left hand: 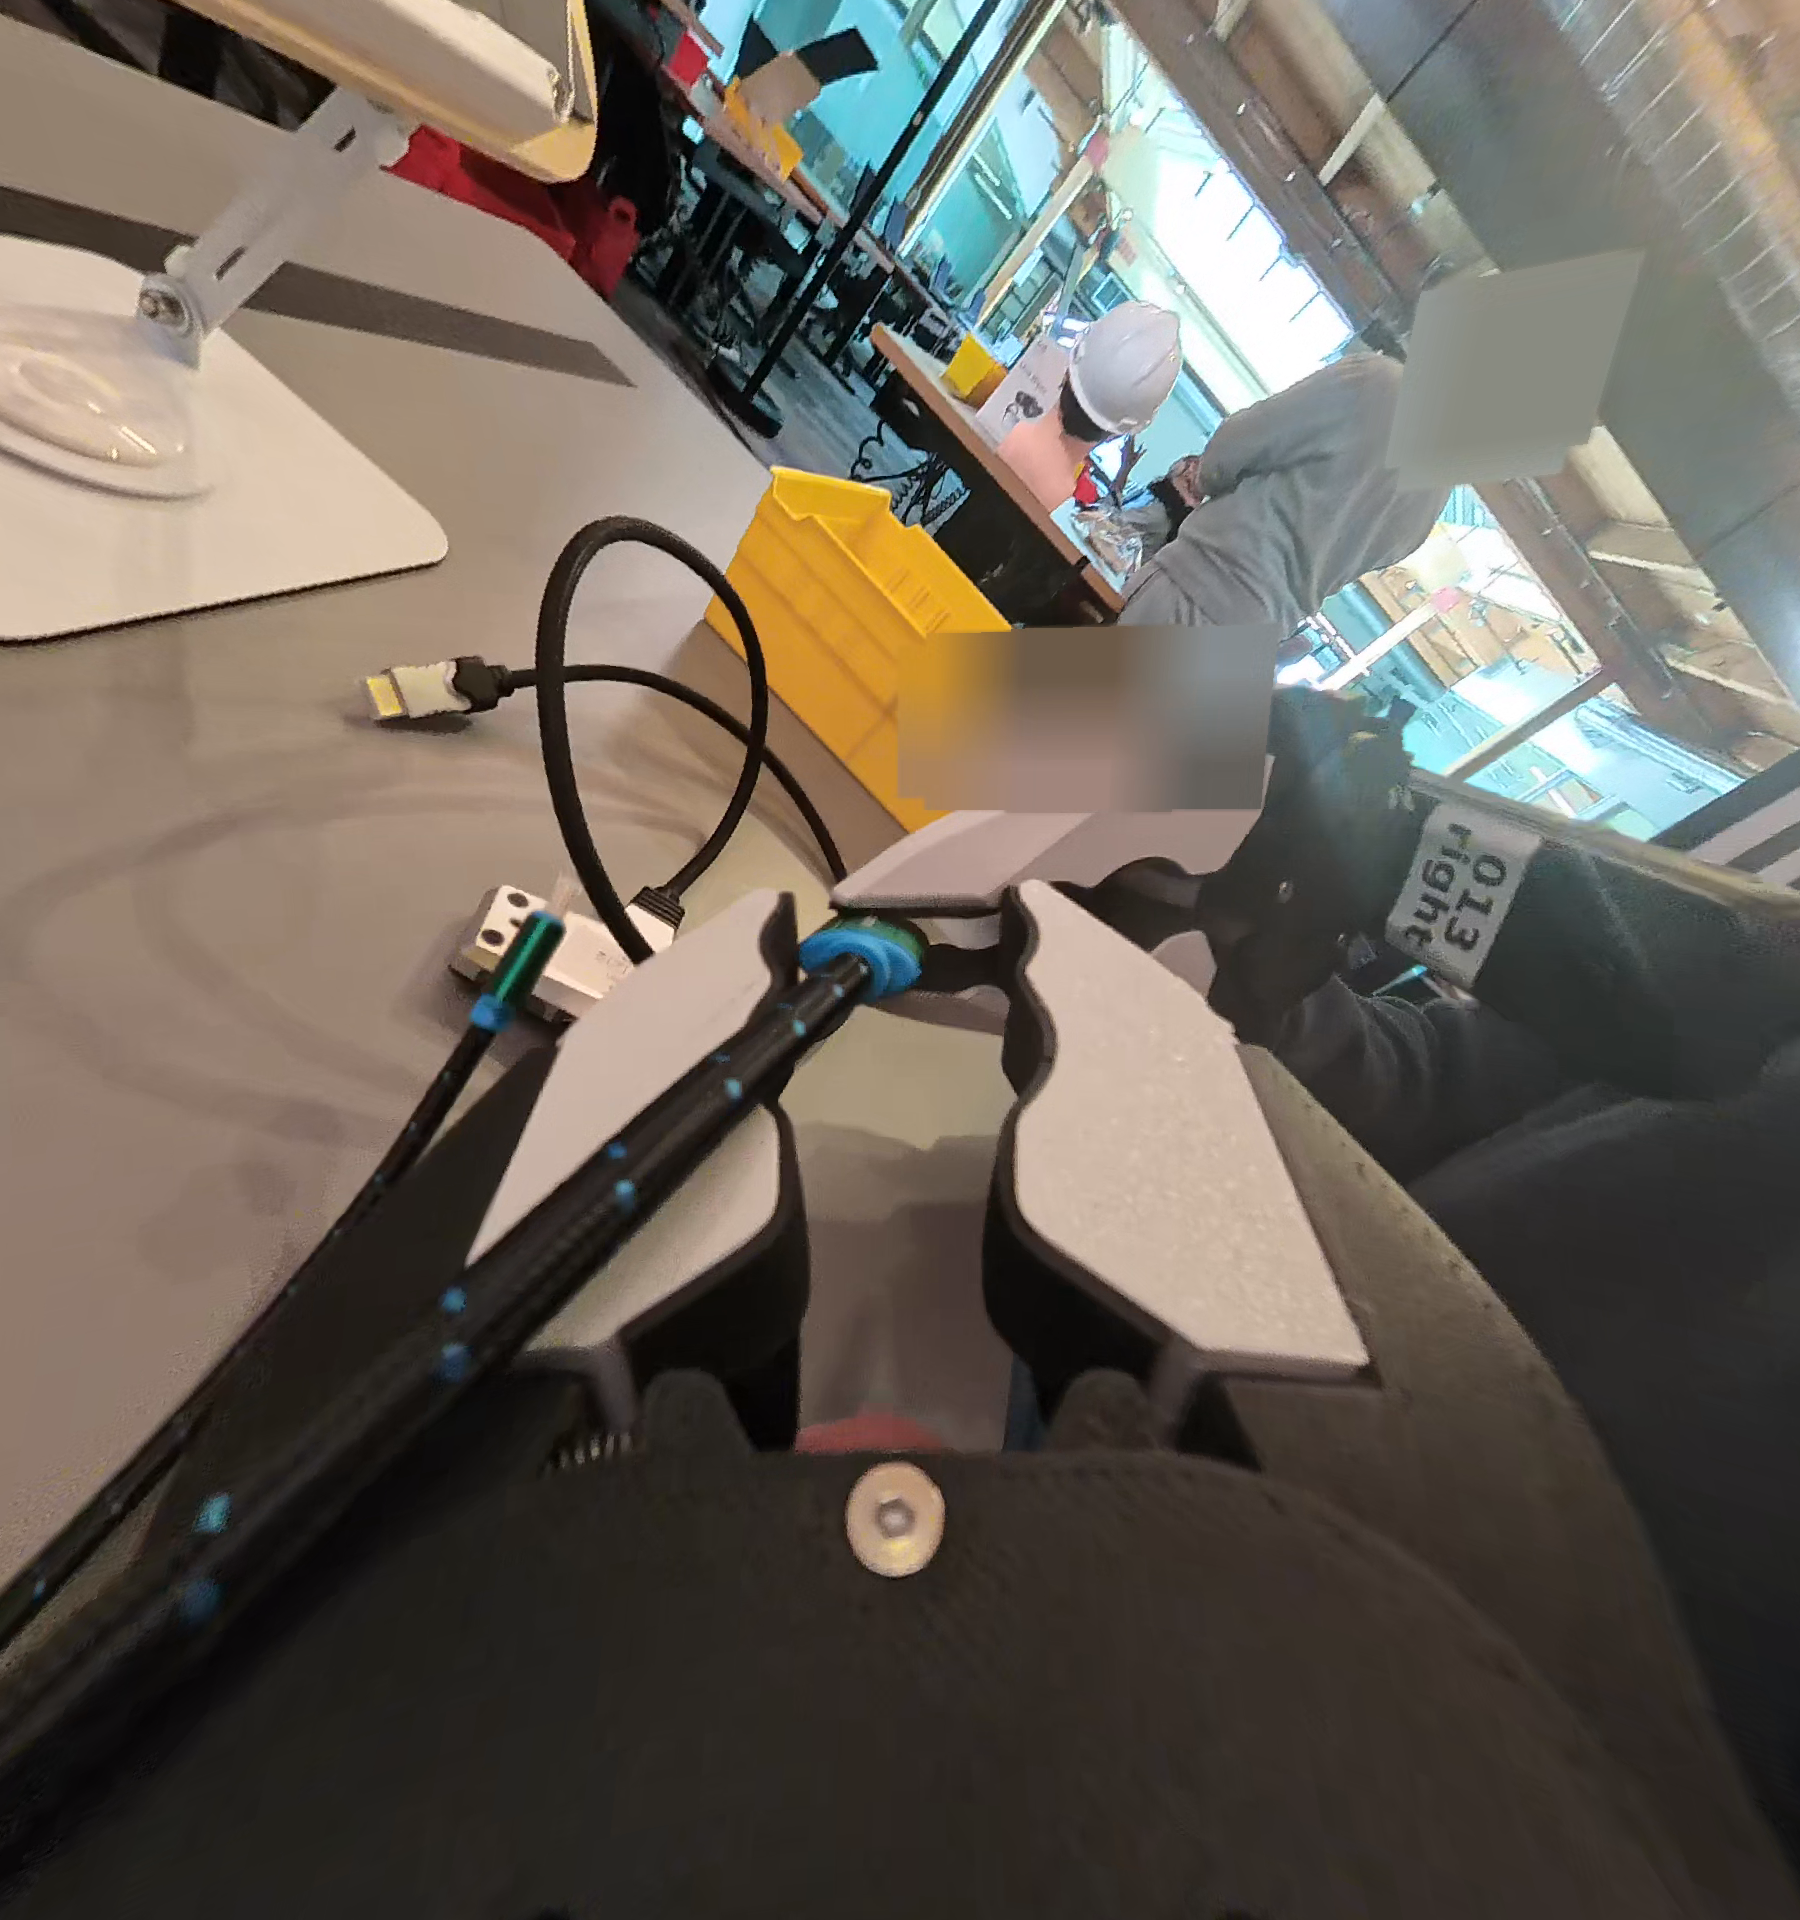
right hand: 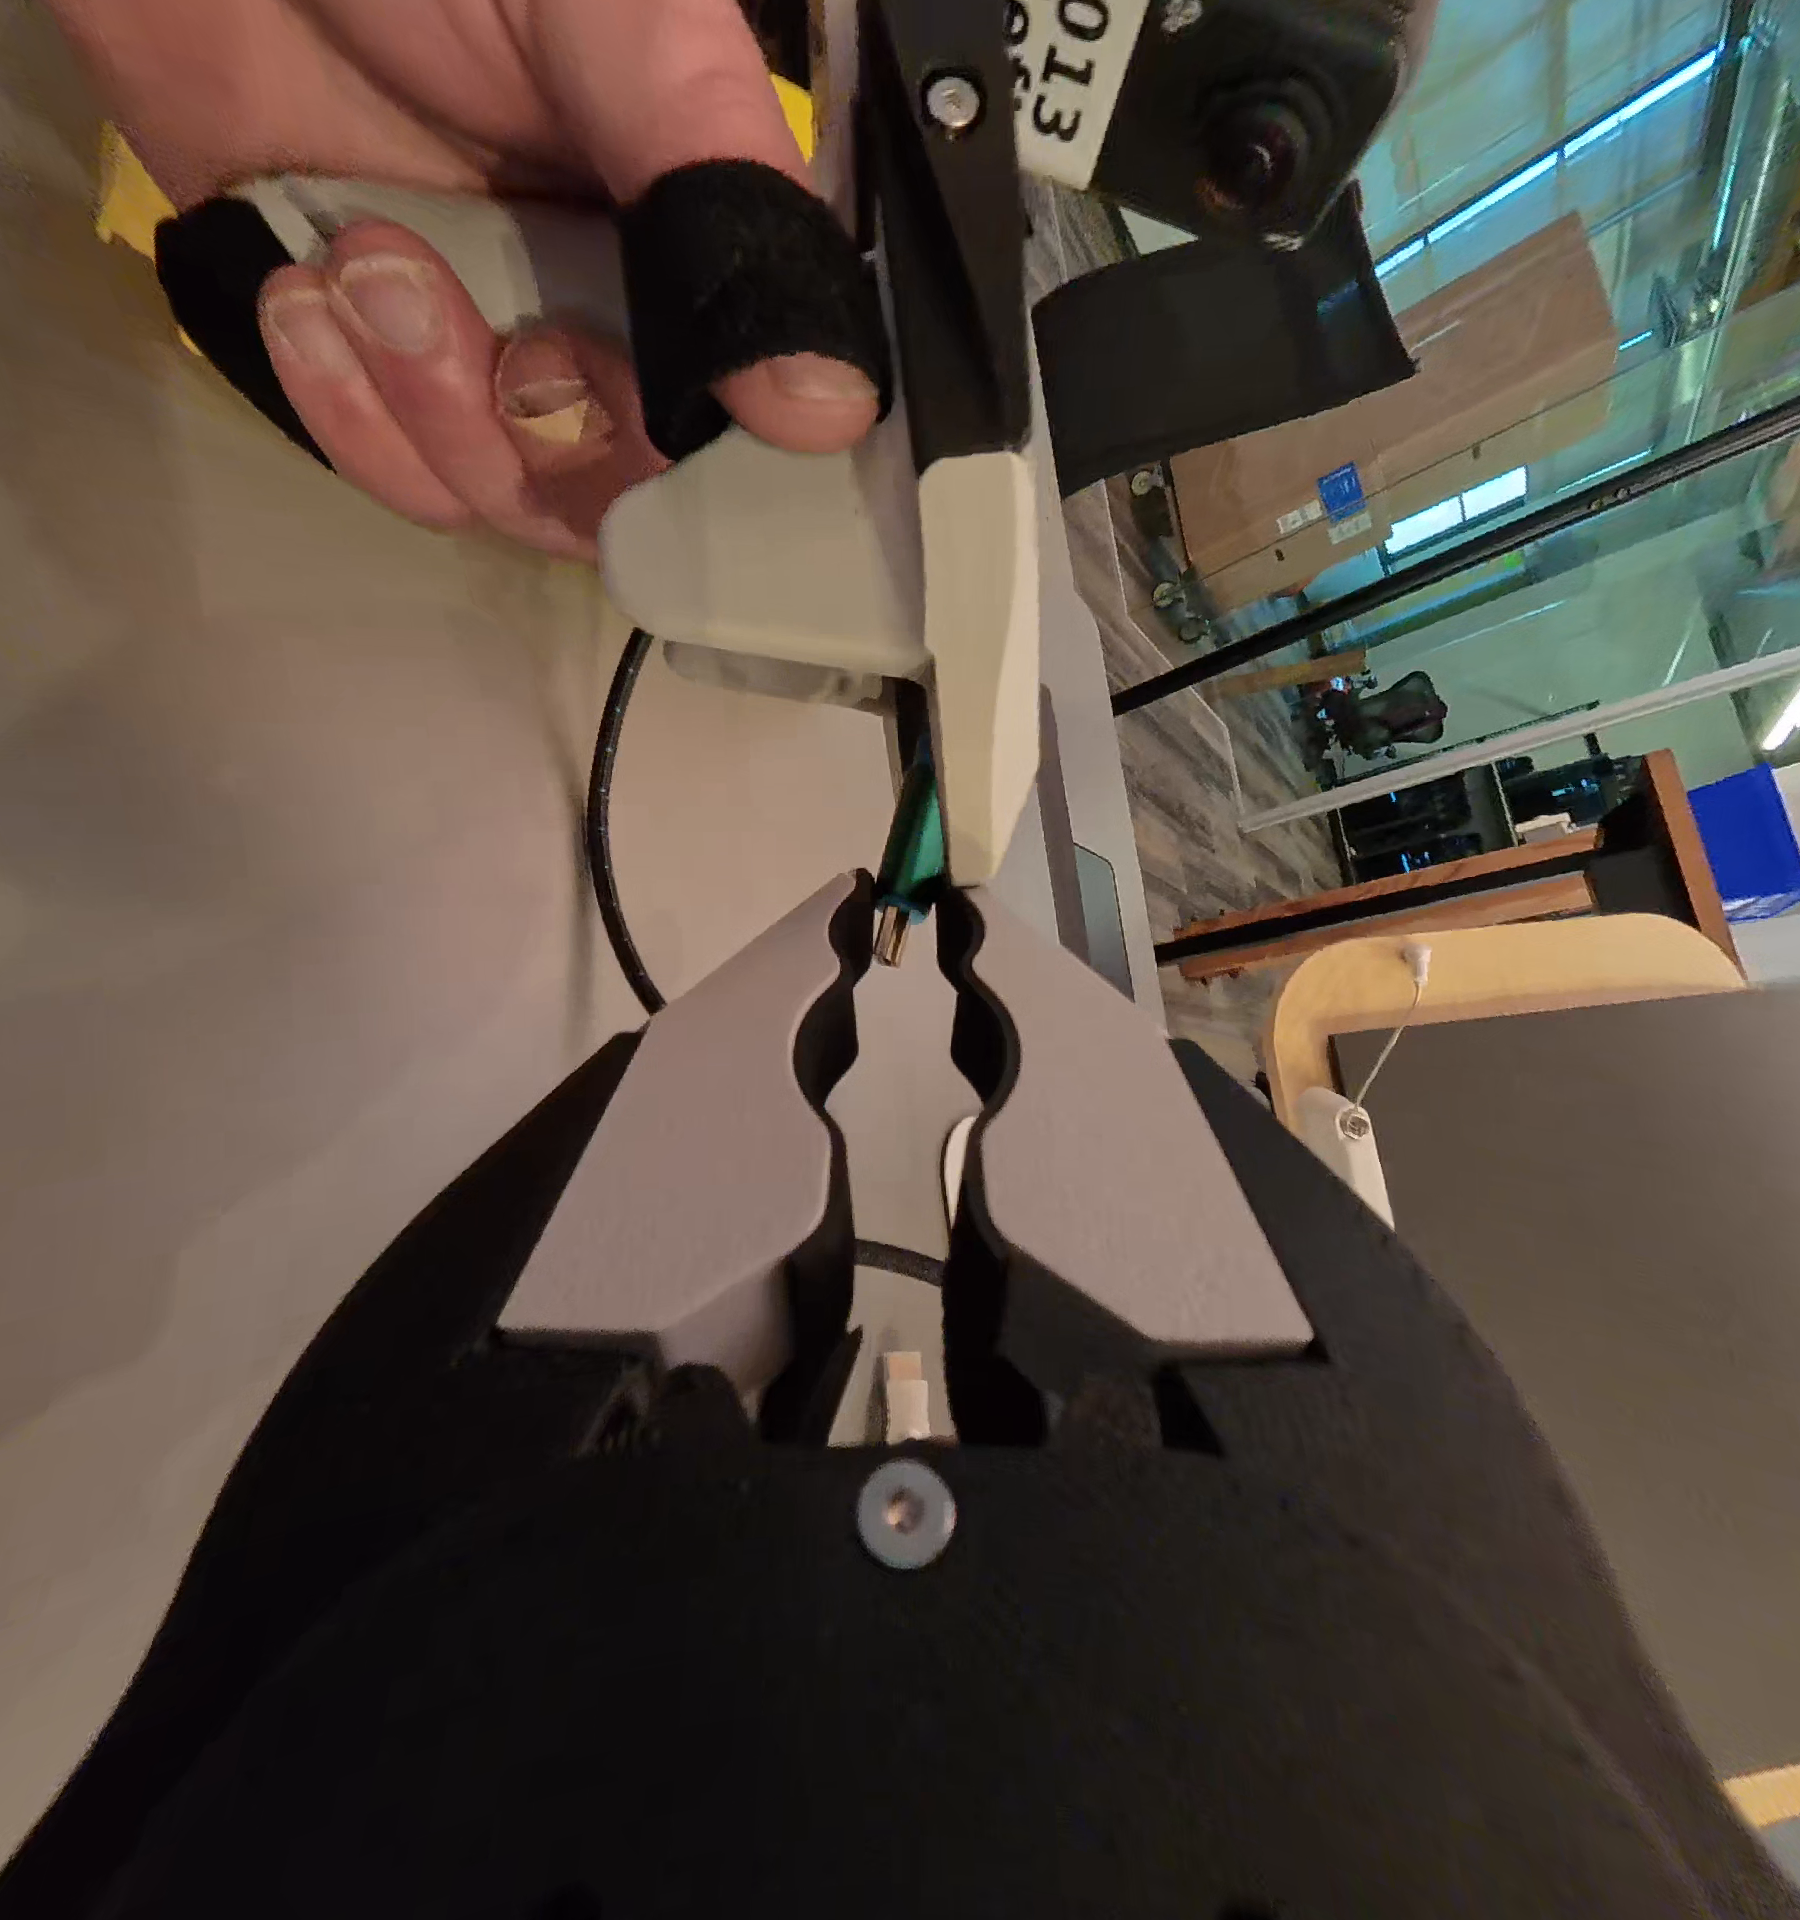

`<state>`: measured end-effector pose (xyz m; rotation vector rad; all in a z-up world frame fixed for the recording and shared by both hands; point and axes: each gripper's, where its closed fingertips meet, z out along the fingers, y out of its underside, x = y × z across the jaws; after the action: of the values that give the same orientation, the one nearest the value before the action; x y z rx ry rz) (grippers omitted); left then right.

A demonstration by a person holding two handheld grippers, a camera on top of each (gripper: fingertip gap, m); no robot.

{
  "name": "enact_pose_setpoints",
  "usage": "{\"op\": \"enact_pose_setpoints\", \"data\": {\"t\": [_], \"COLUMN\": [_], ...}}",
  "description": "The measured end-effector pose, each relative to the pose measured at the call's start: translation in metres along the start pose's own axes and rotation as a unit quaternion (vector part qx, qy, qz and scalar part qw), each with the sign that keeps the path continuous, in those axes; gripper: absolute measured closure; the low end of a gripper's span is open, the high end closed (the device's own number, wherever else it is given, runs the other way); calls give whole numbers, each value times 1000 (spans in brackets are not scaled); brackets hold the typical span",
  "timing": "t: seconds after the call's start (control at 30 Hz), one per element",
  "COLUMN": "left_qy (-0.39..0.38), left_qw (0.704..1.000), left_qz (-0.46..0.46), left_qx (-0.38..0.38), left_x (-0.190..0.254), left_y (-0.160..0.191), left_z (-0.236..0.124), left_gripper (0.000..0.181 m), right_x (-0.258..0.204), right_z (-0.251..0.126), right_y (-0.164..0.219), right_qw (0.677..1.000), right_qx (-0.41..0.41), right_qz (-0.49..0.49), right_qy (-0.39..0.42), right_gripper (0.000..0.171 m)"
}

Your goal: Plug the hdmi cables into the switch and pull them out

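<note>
In the left wrist view my left gripper (left hand: 901,914) is open on either side of a green plug with a blue collar (left hand: 860,956), and its black, blue-flecked cable (left hand: 605,1174) runs back over my left finger. My right gripper (left hand: 937,868) comes in from the right onto that plug's end. In the right wrist view my right gripper (right hand: 906,899) is nearly closed on the green plug (right hand: 911,847), with the metal tip between the jaws. The silver switch (left hand: 522,961) lies on the grey table with a second green plug (left hand: 527,951) and a black braided cable (left hand: 657,665) in it.
The braided cable's free plug (left hand: 418,691) lies on the table. A white stand base (left hand: 148,540) is at the far left and a yellow bin (left hand: 854,603) is at the table's far edge. A person's hand (right hand: 408,312) holds the left gripper (right hand: 771,551). The tips of both grippers are at nearly the same place.
</note>
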<state>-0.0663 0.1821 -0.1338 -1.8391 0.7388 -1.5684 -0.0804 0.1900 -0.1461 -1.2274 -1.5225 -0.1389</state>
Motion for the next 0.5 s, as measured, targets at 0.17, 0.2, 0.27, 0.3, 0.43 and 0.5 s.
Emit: {"op": "enact_pose_setpoints", "data": {"t": [0.17, 0.2, 0.27, 0.3, 0.43, 0.5], "left_qy": [11, 17, 21, 22, 11, 5], "left_qw": [1000, 1000, 1000, 1000, 1000, 999], "left_qz": [17, 11, 6, 3, 18, 32], "left_qx": [8, 10, 12, 11, 7, 12], "left_x": [3, 4, 4, 4, 3, 4], "left_y": [-2, -3, -3, -3, -2, -4], "left_z": [-3, -3, -3, -3, -4, -5], "left_gripper": [159, 159, 159, 159, 160, 160], "right_x": [6, 7, 7, 7, 8, 9], "right_z": [-7, -8, -8, -8, -7, -8], "right_y": [-5, -5, -5, -5, -5, -6], "right_qw": [999, 999, 1000, 1000, 999, 998], "right_qx": [30, 30, 24, 24, 37, 47], "right_qz": [20, 14, 4, 3, 16, 30], "right_qy": [-1, 0, 6, 6, 10, 9], "right_gripper": [162, 162, 162, 162, 162, 162]}}
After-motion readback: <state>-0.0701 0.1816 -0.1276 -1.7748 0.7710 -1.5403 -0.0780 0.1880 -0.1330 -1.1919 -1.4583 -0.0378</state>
